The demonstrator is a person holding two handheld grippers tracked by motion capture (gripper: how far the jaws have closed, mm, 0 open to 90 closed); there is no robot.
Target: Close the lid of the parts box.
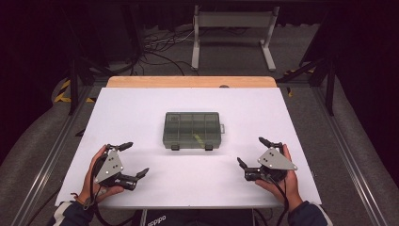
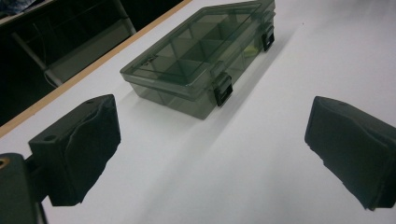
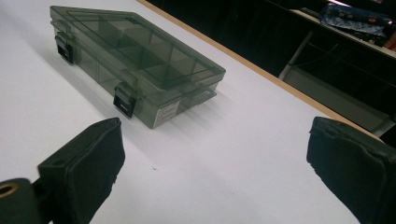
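boxes: 1 (image 1: 192,129) | latches: 2 (image 1: 175,147) | claws: 2 (image 1: 134,159) | tables: 1 (image 1: 141,113)

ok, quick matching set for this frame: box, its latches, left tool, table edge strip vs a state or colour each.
Things:
1. compartment box
2. latches
3. left tool
4. far table edge

States or colours:
A. wood-coloured
B. black, on the near side
C. open, holding nothing
D. smoky clear, lid shut

Pairs: 1-D, 2-B, 3-C, 4-A
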